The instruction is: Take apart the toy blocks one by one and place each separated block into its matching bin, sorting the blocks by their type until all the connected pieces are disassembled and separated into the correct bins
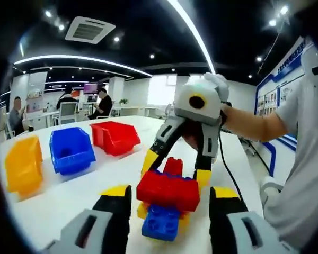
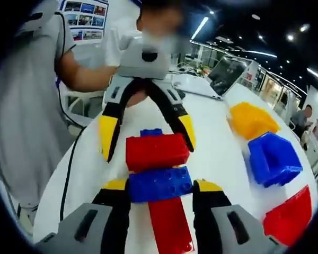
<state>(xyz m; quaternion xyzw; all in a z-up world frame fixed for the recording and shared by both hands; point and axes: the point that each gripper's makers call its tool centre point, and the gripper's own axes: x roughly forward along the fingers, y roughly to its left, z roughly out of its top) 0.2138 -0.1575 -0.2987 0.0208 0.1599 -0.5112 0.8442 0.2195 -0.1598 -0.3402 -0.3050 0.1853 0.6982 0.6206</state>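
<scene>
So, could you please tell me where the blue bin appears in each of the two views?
Left gripper view: the blue bin sits left of centre on the white table, between the yellow bin and the red bin.
Right gripper view: the blue bin is at the right, again between yellow and red.
Shared landmark: the block stack.

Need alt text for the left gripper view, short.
A stack of toy blocks, red over blue with yellow showing, sits between the left gripper and the facing right gripper, whose yellow-tipped jaws flank the red block. Yellow bin, blue bin and red bin stand on the white table behind.
</scene>
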